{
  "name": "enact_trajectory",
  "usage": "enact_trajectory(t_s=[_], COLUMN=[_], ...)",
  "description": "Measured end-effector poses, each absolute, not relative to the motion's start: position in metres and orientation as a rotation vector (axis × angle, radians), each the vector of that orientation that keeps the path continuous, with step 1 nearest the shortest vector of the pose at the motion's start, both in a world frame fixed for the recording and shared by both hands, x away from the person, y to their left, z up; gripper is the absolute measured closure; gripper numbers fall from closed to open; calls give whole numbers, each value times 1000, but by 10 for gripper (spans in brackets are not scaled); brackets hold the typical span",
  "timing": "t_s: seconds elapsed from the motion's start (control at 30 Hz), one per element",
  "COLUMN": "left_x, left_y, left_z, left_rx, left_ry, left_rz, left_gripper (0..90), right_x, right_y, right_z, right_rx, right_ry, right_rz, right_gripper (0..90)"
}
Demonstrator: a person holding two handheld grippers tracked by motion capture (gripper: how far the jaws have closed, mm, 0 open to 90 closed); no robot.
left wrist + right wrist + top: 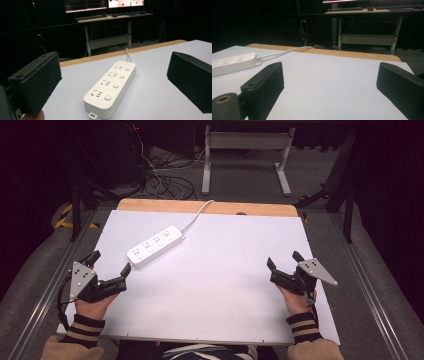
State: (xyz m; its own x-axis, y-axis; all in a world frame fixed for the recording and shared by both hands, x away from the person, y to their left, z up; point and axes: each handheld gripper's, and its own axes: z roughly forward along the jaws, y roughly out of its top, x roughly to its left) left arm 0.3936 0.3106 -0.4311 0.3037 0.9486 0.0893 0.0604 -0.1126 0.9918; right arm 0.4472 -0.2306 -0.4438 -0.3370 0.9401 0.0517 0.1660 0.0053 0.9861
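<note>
White sheeting covers the surface [215,285] in the high view; a white power strip [155,246] lies toward its far left corner. The left tongs [111,264] rest near the left edge, the right tongs [284,261] near the right edge, both spread wide and empty. From the left gripper view, the strip [111,87] lies just ahead between the spread jaws. From the right gripper view, it [233,63] lies well off to the side.

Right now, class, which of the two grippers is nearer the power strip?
The left gripper: its jaws open just short of the white power strip, at the end away from the cord. The right gripper sits across the white board, well apart.
</note>
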Motion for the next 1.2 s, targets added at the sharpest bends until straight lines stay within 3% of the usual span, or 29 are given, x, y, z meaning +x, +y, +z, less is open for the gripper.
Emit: enact_trajectory(t_s=[0.4,0.57,0.63,0.73,0.77,0.87,1.2], left_x=[388,387,387,388,389,392,413], left_y=[310,315,317,319,319,317,315], left_z=[-427,-425,-425,-424,-424,-422,-399], left_rx=[1454,1425,1410,1420,1428,1448,1425], left_ry=[950,969,996,1001,1008,1020,1015], left_rz=[1021,999,1007,991,982,991,1118], left_gripper=[118,342,385,615,729,897,900], right_x=[447,447,447,447,447,448,448], right_y=[-230,-230,-230,-230,-230,-229,-228], right_z=[-444,-443,-443,-443,-444,-444,-443], right_rx=[1152,1151,1151,1145,1149,1146,1144], right_ry=[1583,1583,1581,1581,1584,1592,1587], right_rz=[1402,1401,1408,1418,1418,1423,1425], right_gripper=[84,84,85,85,85,85,90])
